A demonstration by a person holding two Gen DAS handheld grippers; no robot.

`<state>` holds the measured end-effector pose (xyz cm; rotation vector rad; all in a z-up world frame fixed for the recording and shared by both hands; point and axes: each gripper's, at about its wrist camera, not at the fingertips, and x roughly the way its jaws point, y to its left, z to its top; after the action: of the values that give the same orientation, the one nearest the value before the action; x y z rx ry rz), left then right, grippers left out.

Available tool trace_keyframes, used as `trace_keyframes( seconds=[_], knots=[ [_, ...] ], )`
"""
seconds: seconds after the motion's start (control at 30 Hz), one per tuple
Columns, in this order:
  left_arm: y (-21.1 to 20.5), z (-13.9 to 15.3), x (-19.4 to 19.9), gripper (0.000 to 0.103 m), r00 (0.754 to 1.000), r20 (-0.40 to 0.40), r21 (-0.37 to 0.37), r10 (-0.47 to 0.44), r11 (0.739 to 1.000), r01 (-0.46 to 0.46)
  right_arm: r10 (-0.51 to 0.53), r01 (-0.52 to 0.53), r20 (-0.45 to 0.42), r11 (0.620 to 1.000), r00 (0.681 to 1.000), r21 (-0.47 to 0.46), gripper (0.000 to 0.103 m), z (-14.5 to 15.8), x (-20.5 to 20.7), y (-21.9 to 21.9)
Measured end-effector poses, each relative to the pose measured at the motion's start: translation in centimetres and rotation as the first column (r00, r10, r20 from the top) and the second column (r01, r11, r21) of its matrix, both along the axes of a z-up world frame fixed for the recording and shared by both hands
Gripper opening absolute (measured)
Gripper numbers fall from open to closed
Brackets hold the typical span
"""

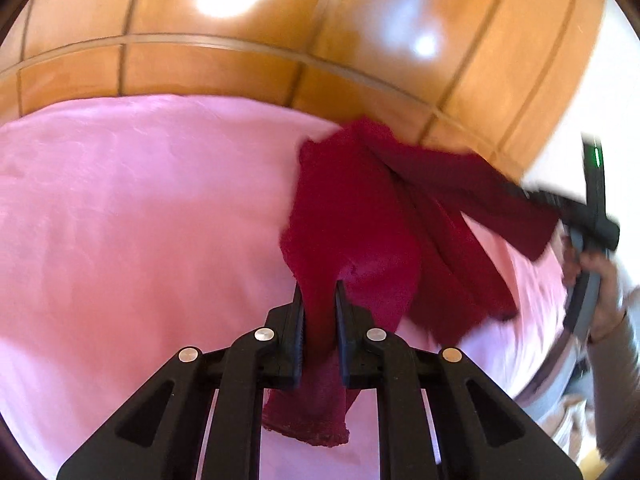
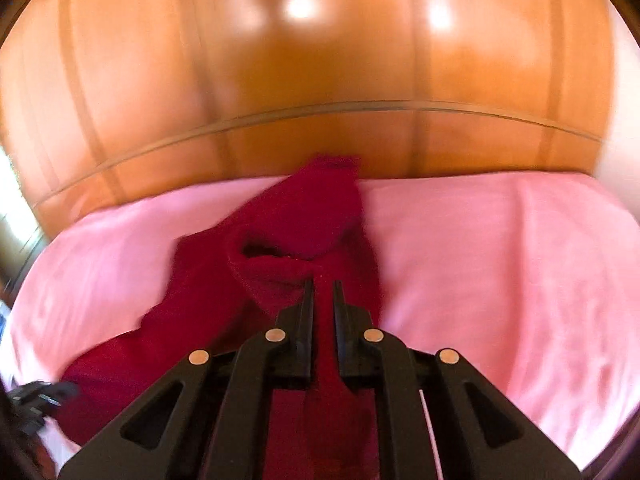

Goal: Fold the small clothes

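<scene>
Dark red knit garment (image 1: 352, 216) | bunched, creased, lifted above the pink sheet (image 1: 140, 220) | left gripper (image 1: 319, 300) fingers clamped on one edge | right gripper (image 2: 323, 300) fingers pinching another fold

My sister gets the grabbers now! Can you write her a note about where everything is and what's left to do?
Left gripper: shut on one end of the red cloth.
Right gripper: shut on another part of the same cloth, which hangs bunched between the two.
The cloth is held up over the pink sheet, apparently not lying flat. Wooden panels stand behind.
Done: cloth picked up with both grippers.
Left: spread it flat on the sheet, then fold it. No neat fold shows yet.
</scene>
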<state>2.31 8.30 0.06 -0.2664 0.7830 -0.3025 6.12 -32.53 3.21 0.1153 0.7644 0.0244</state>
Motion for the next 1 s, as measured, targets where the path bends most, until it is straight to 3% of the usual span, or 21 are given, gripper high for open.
trace_keyframes(
  seconds=[0.1, 0.23, 0.43, 0.5, 0.53, 0.57, 0.6, 0.63, 0.67, 0.77, 0.83, 0.9, 0.93, 1.0],
  knots=[
    [2.0, 1.0, 2.2, 0.012, 0.997, 0.021, 0.023, 0.07, 0.997, -0.071, -0.125, 0.125, -0.037, 0.992, 0.991, -0.013, 0.007, -1.1, 1.8, -4.7],
    [5.1, 2.3, 5.7, 0.012, 0.983, 0.05, 0.079, 0.175, 0.981, -0.179, -0.298, 0.295, -0.091, 0.954, 0.95, -0.047, 0.007, -2.8, 3.7, -11.6],
    [10.7, 2.6, 13.6, 0.012, 0.923, 0.022, 0.133, 0.384, 0.914, -0.383, -0.428, 0.424, -0.177, 0.904, 0.886, -0.061, 0.008, -5.1, 6.9, -17.9],
    [11.5, 2.4, 15.5, 0.013, 0.908, 0.014, 0.139, 0.42, 0.898, -0.417, -0.442, 0.44, -0.196, 0.896, 0.875, -0.054, 0.016, -5.7, 7.5, -18.4],
    [12.0, 2.6, 16.1, 0.022, 0.902, 0.019, 0.143, 0.432, 0.891, -0.43, -0.448, 0.447, -0.196, 0.893, 0.872, -0.053, 0.045, -5.9, 7.6, -18.7],
    [11.9, 2.8, 16.4, 0.047, 0.893, 0.025, 0.159, 0.449, 0.88, -0.447, -0.447, 0.447, -0.19, 0.893, 0.874, -0.049, 0.062, -5.7, 7.4, -18.7],
    [11.8, 3.1, 16.3, 0.061, 0.885, 0.036, 0.169, 0.464, 0.87, -0.463, -0.447, 0.445, -0.169, 0.894, 0.879, -0.05, 0.071, -5.5, 7.0, -18.6],
    [11.4, 3.6, 15.6, 0.073, 0.872, 0.082, 0.165, 0.482, 0.856, -0.489, -0.44, 0.437, -0.156, 0.898, 0.884, -0.057, 0.07, -5.2, 6.6, -18.2],
    [11.0, 3.9, 15.1, 0.073, 0.87, 0.106, 0.149, 0.482, 0.857, -0.493, -0.432, 0.427, -0.141, 0.902, 0.891, -0.065, 0.07, -4.8, 5.8, -17.7],
    [8.4, 3.7, 12.7, 0.07, 0.936, 0.07, 0.034, 0.346, 0.937, -0.349, -0.351, 0.352, -0.083, 0.936, 0.933, -0.009, 0.07, -3.5, 3.0, -15.7],
    [5.8, 2.4, 11.5, 0.07, 0.973, 0.024, -0.018, 0.228, 0.974, -0.227, -0.205, 0.215, -0.103, 0.971, 0.973, 0.103, 0.072, -3.5, 1.0, -13.0],
    [3.1, 0.3, 10.8, 0.065, 0.993, -0.044, -0.078, 0.11, 0.991, -0.113, -0.046, 0.08, -0.154, 0.971, 0.987, 0.224, 0.071, -4.8, -0.3, -9.7],
    [1.2, -1.2, 10.5, 0.058, 0.995, -0.093, -0.113, 0.042, 0.992, -0.053, 0.016, 0.032, -0.178, 0.963, 0.984, 0.267, 0.071, -5.6, -0.7, -8.1],
    [-1.4, -3.6, 10.3, 0.057, 0.986, -0.165, -0.17, -0.034, 0.985, 0.005, 0.114, -0.03, -0.221, 0.937, 0.969, 0.349, 0.07, -7.5, -1.1, -5.3]
  ],
)
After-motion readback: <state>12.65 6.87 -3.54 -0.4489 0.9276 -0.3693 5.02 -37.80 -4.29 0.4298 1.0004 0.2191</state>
